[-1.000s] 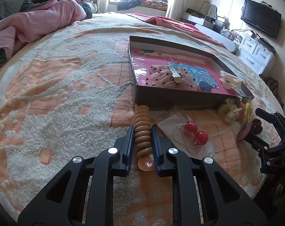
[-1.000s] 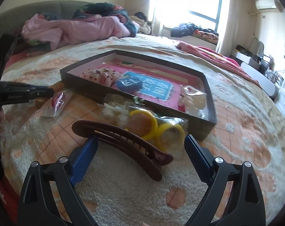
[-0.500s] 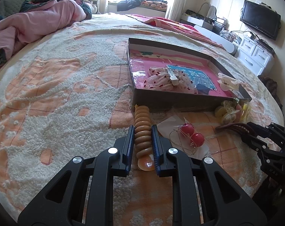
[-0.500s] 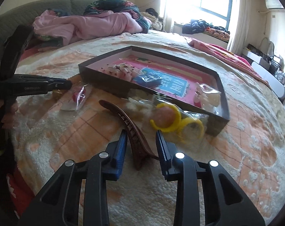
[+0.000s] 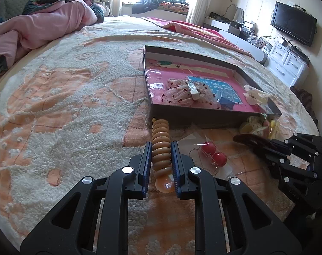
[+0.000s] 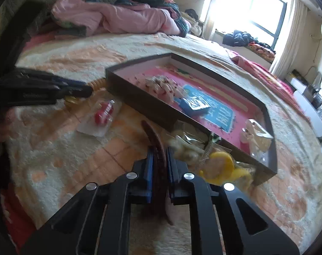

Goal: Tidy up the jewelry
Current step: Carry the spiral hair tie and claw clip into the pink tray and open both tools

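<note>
Nearest: left gripper (image 5: pixel 161 159), jaws pinching bead bracelet (image 5: pixel 161 144) lying on bed (image 5: pixel 65 106); stretchy, light, grip mid-length. Right gripper (image 6: pixel 159 165): jaws just closed on hair clip (image 6: pixel 153 136), stiff, brittle plastic. Beyond: tray (image 5: pixel 192 114) w/ earlier items.

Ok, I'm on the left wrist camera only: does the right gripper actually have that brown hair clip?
Observer: Yes. In the right wrist view the right gripper has just been closing, and its pads press both sides of the brown hair clip.
Operator: Anything crowding it?
Observer: The bag of yellow rings lies just beside its right finger, against the front wall of the box.
Operator: Where does the clip's free end point?
Observer: Toward that wall, between the red-bead packet and the bag.
</note>
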